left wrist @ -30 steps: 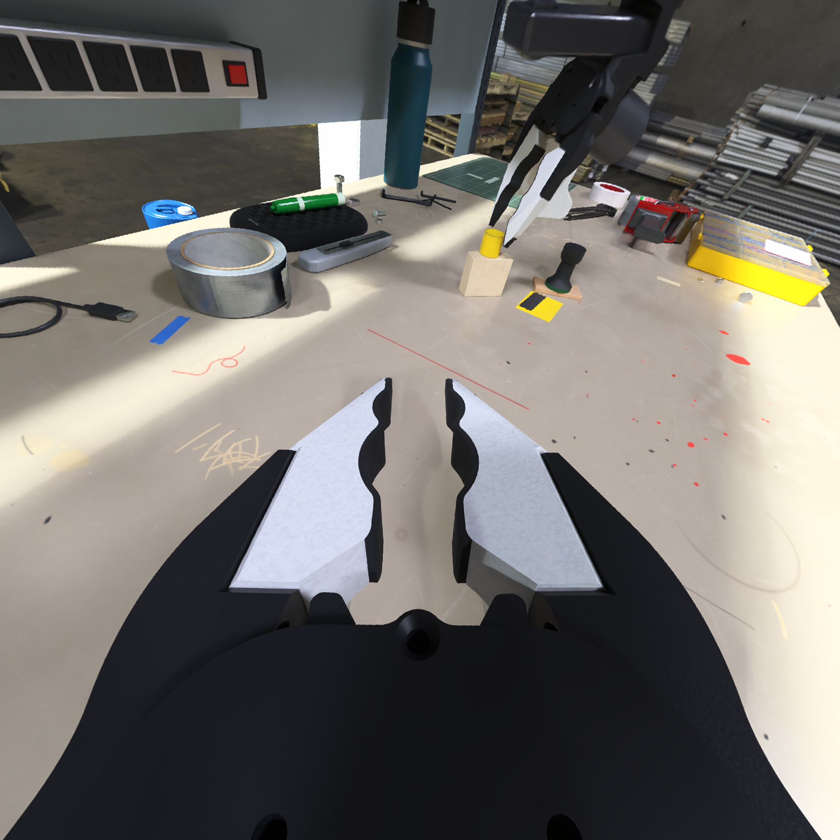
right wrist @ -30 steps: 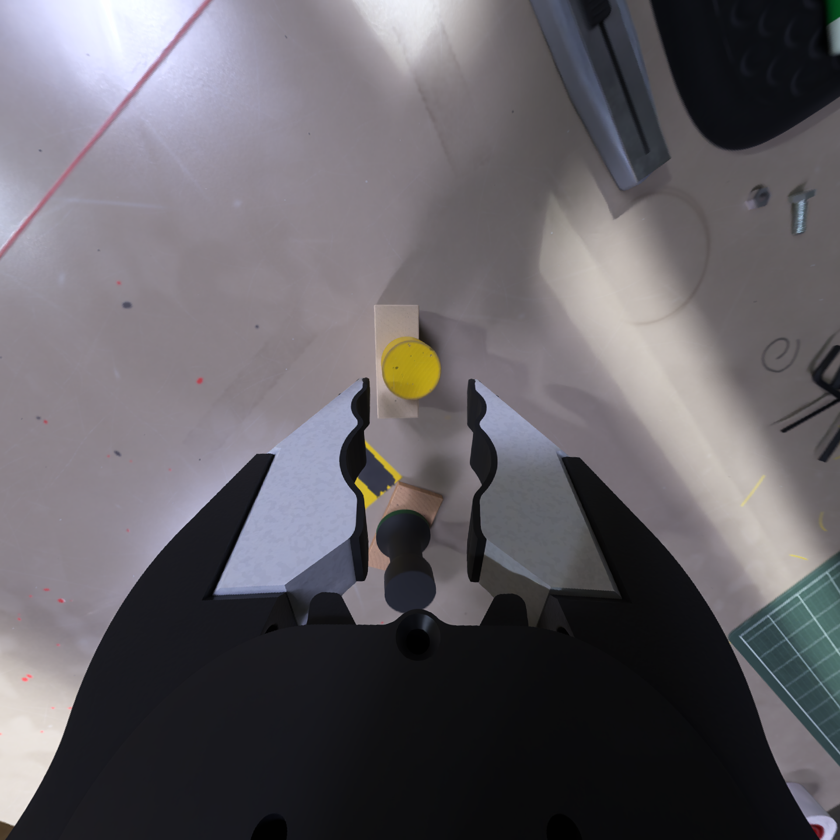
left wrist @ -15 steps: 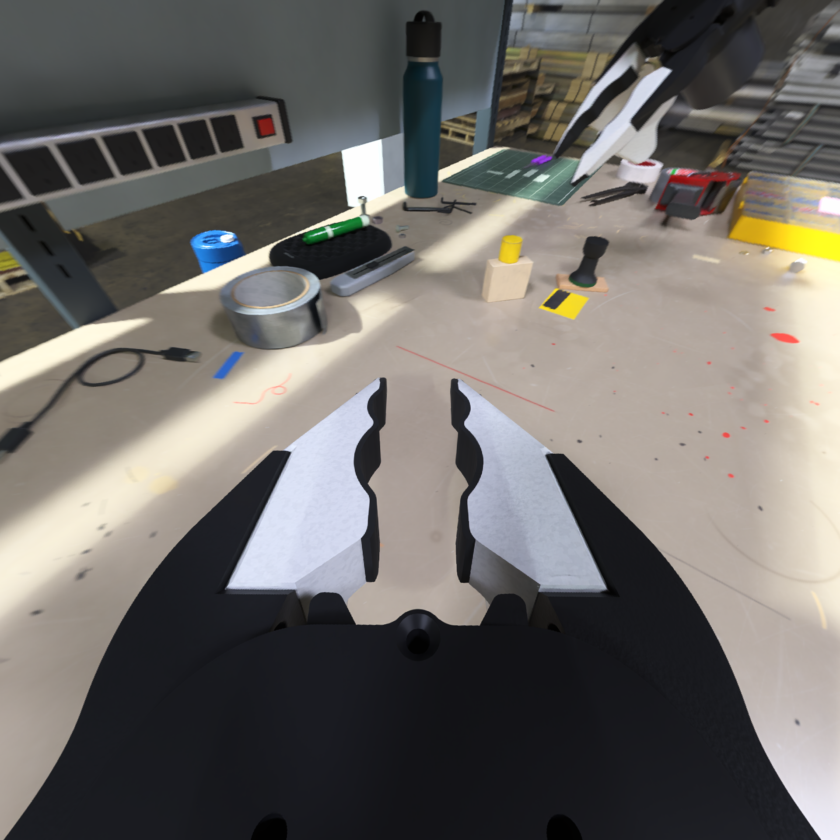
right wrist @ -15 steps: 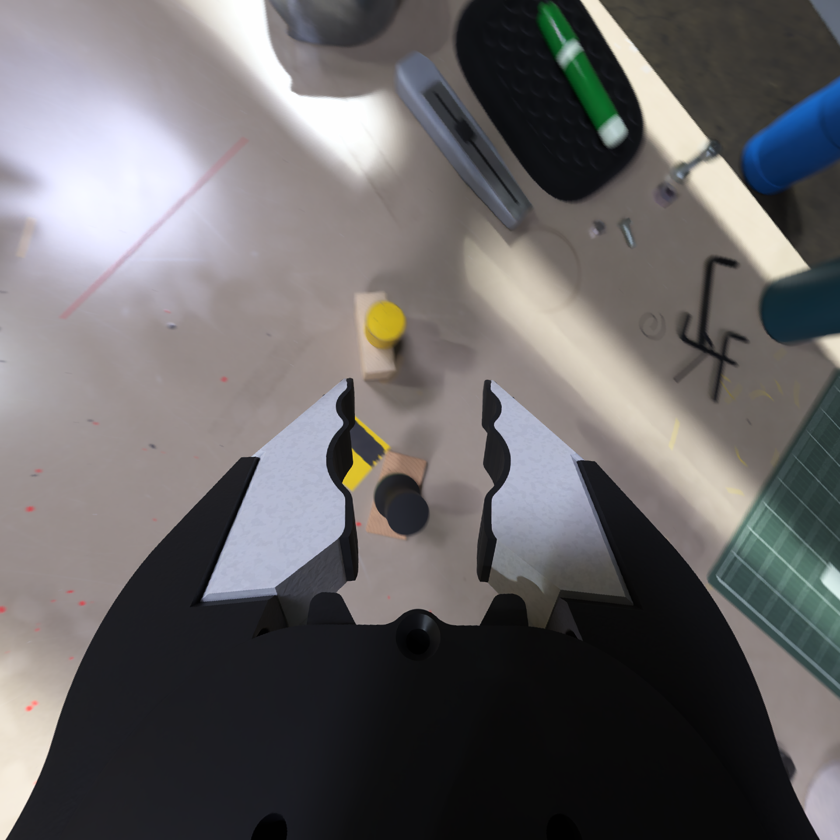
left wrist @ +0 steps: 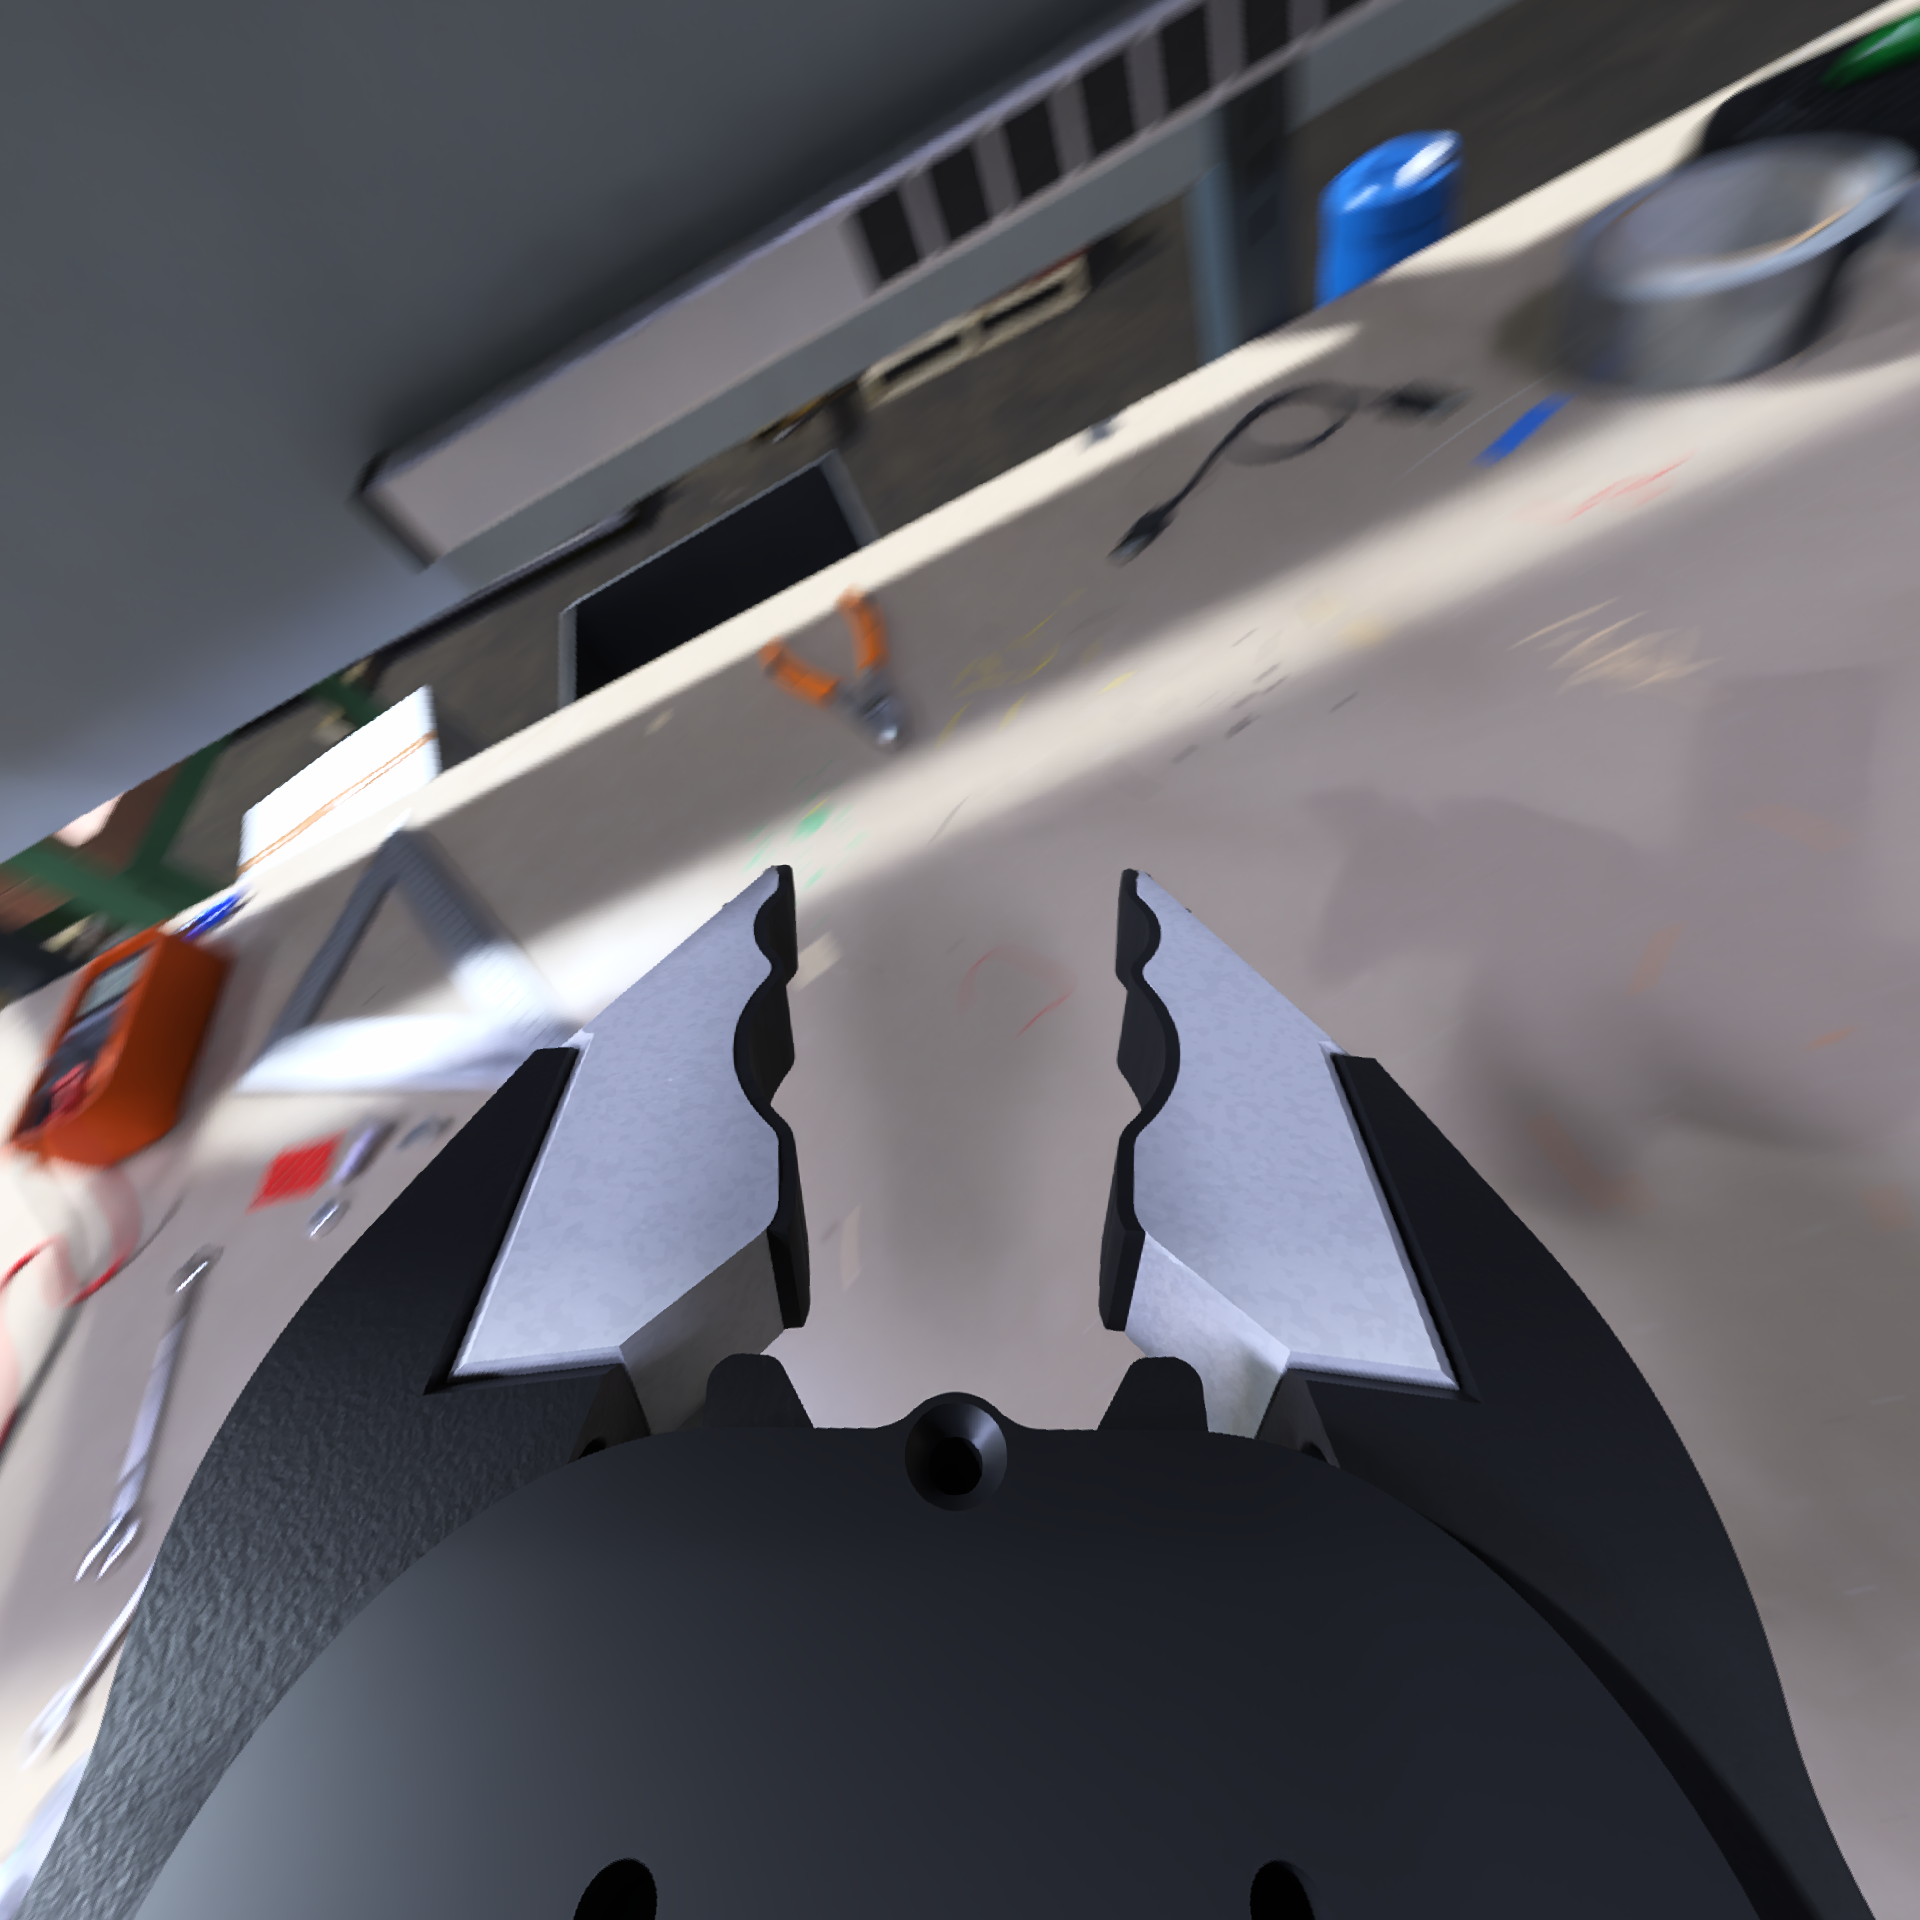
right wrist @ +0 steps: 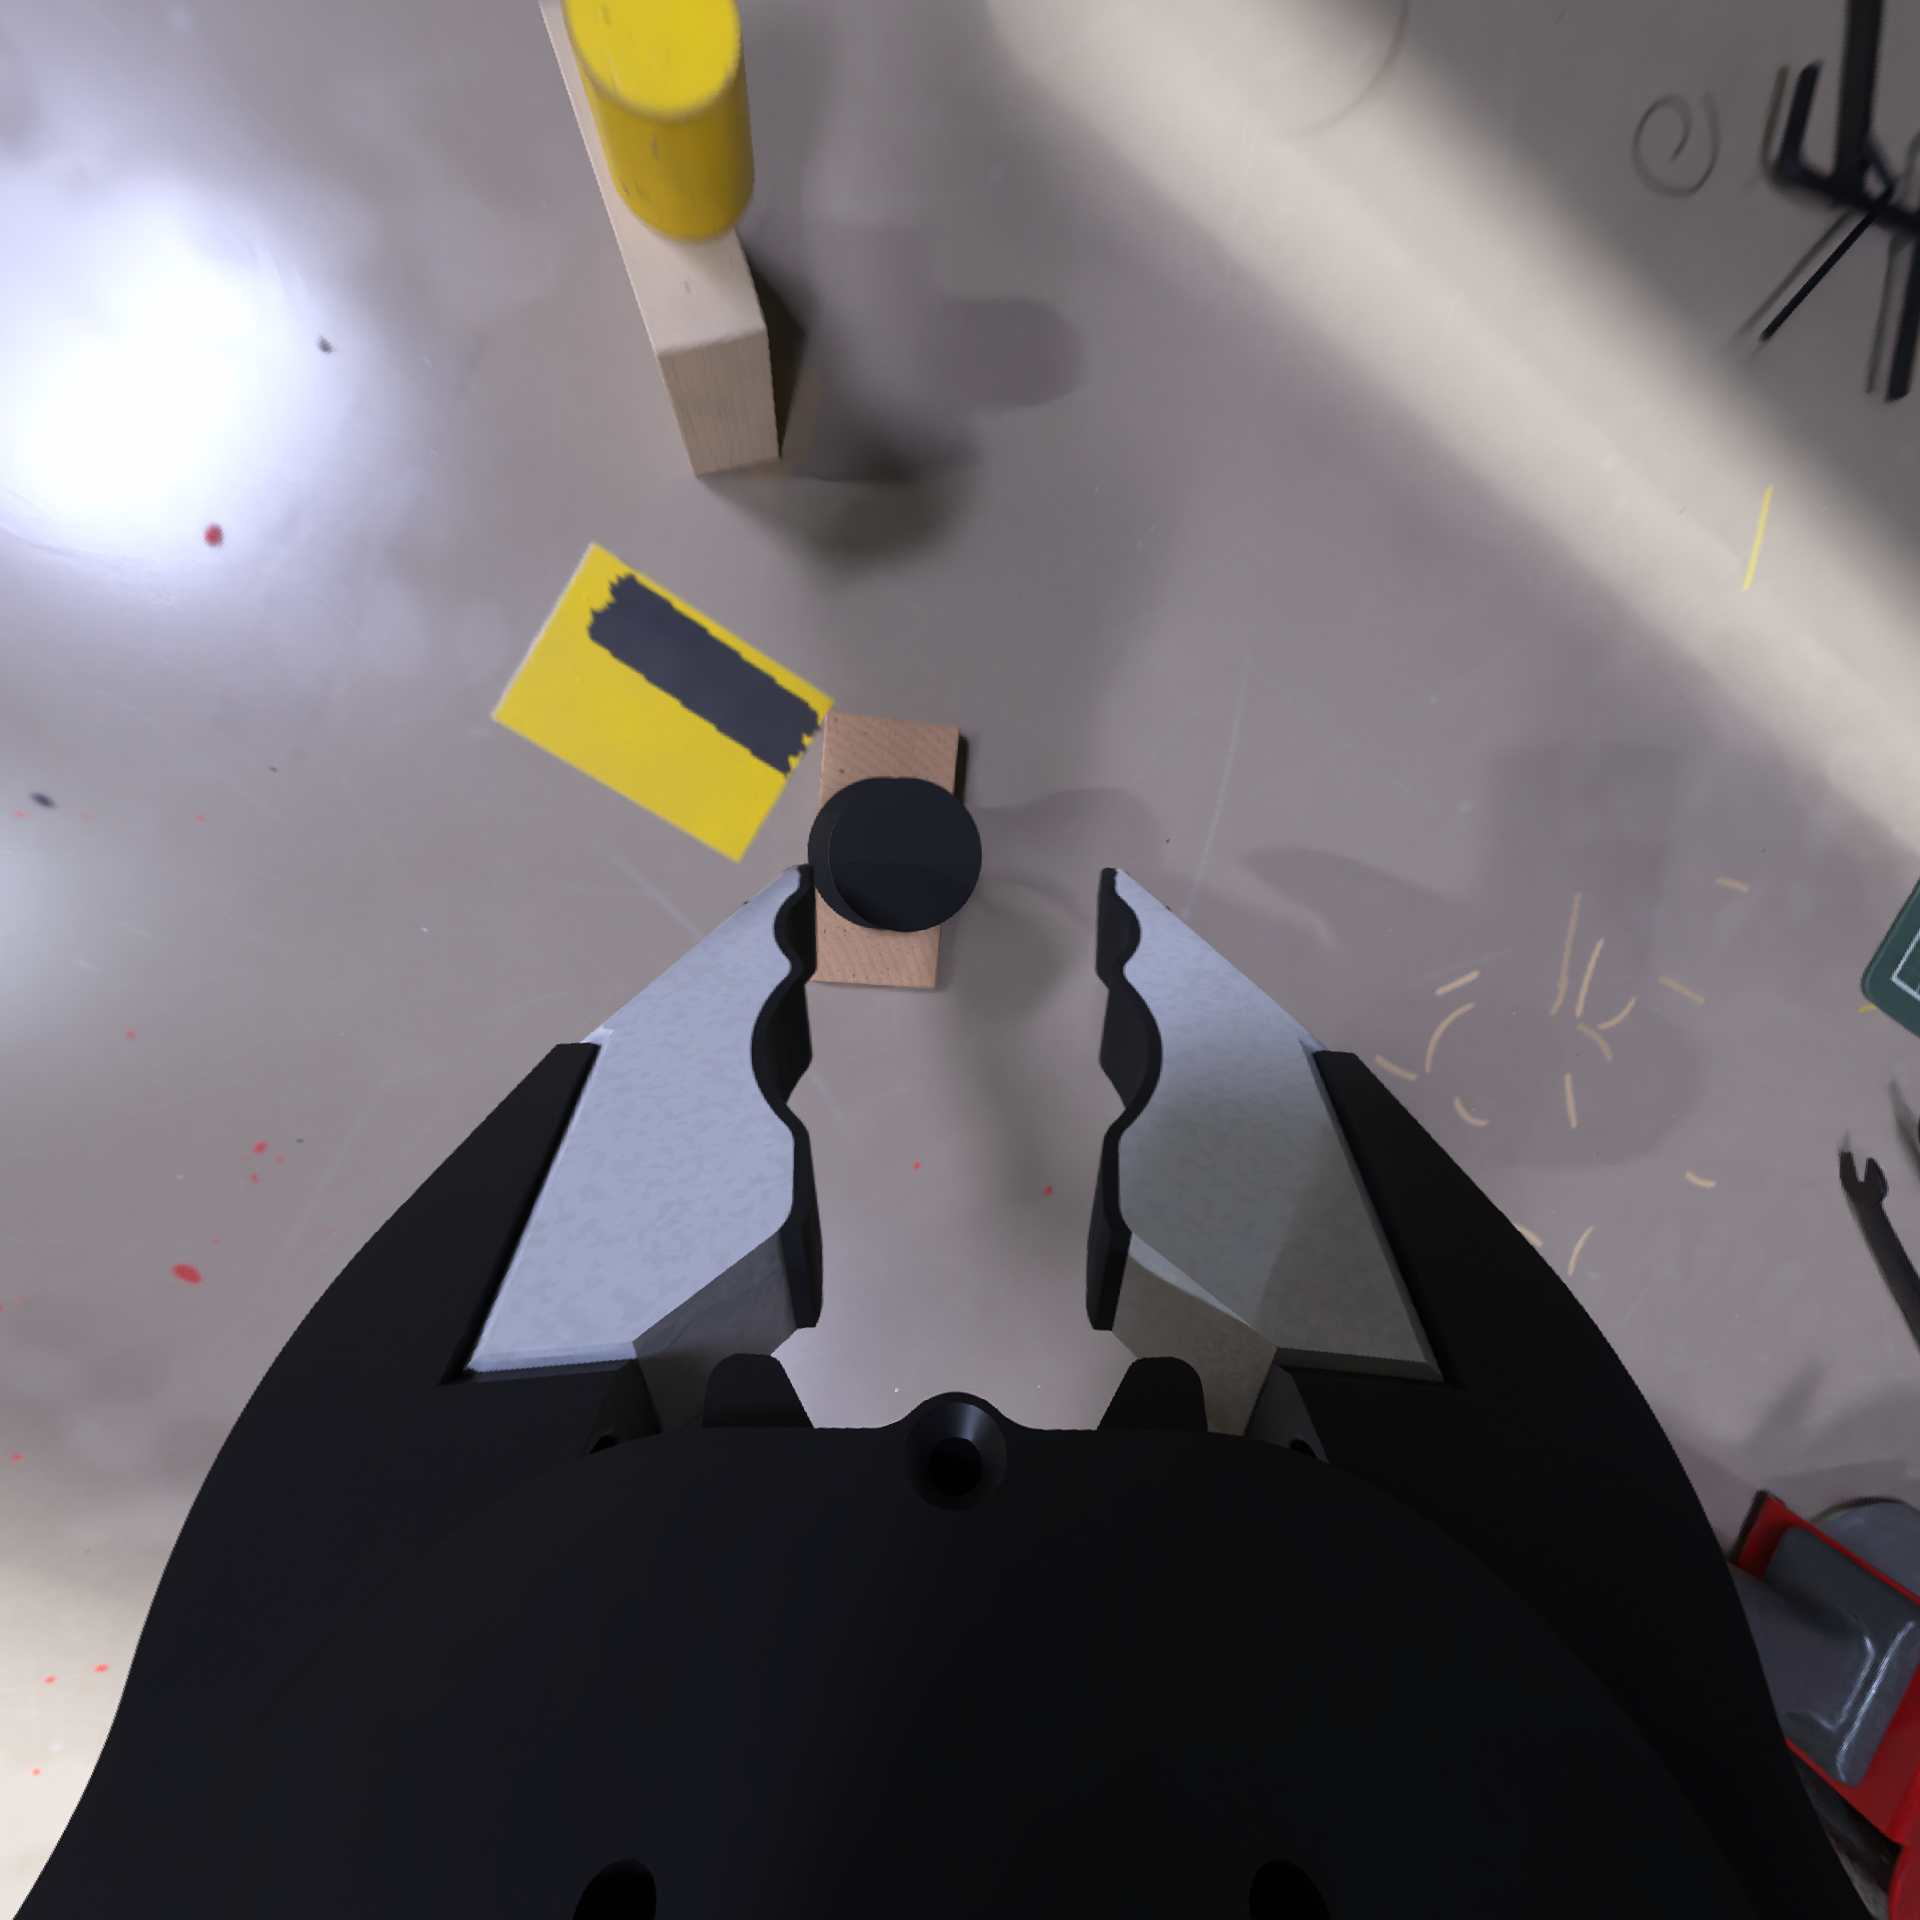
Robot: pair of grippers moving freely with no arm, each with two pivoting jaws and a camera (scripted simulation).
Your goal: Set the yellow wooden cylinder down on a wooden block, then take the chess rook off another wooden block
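Note:
In the right wrist view the yellow wooden cylinder (right wrist: 665, 114) stands on a tall pale wooden block (right wrist: 707, 343) at the top. The black chess rook (right wrist: 896, 854) stands on a flat brown wooden block (right wrist: 883, 961), seen from straight above. My right gripper (right wrist: 951, 883) is open and empty above them, its left fingertip beside the rook's top. My left gripper (left wrist: 954, 883) is open and empty over bare table; the left wrist view is blurred and shows neither block.
A yellow card with a black stripe (right wrist: 665, 696) lies left of the rook's block. Allen keys (right wrist: 1839, 208), a green mat corner (right wrist: 1896, 966) and a red tool (right wrist: 1839, 1621) lie right. Left wrist view: orange pliers (left wrist: 842, 675), orange meter (left wrist: 114, 1049), wrenches (left wrist: 145, 1455), tape roll (left wrist: 1725, 260), cable (left wrist: 1268, 436).
My right gripper has dropped lower and shifted from near the cylinder to over the rook. My left gripper has swung left and tilted, opening wider, so the blocks left its view.

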